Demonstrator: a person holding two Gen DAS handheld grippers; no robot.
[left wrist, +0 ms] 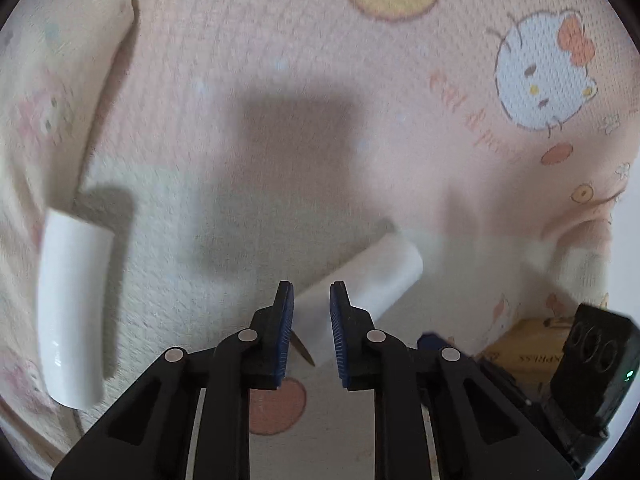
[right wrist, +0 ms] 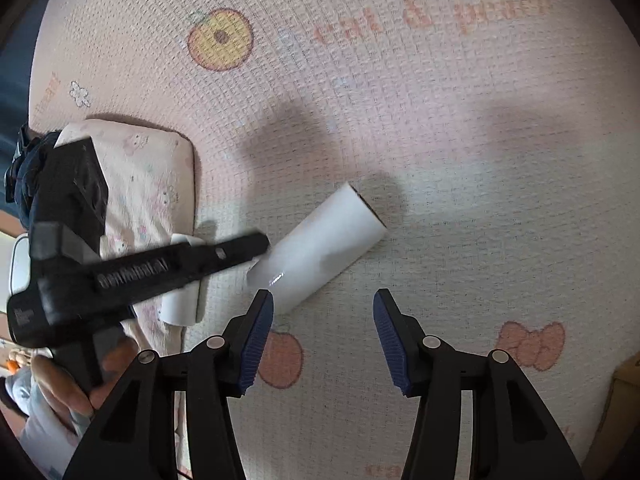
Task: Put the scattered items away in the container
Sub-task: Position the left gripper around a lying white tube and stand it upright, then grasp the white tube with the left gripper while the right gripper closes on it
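Note:
A white roll (left wrist: 384,276) lies slantwise on the pink printed mat (left wrist: 304,60). My left gripper (left wrist: 312,320) has its blue pads closed narrowly on the roll's near end, and white fills the gap between them. In the right wrist view the same roll (right wrist: 324,240) lies just ahead, with the left gripper (right wrist: 262,246) reaching its lower left end from the left. My right gripper (right wrist: 324,336) hovers open above the mat, nothing between its fingers. A second white roll (left wrist: 72,308) lies to the left, beside a cushion.
A pale printed cushion (left wrist: 52,80) borders the mat on the left. A yellow box (left wrist: 528,344) sits at the lower right, next to the black body of the right gripper. A hand (right wrist: 68,384) holds the left gripper. A cardboard edge (right wrist: 624,384) shows at far right.

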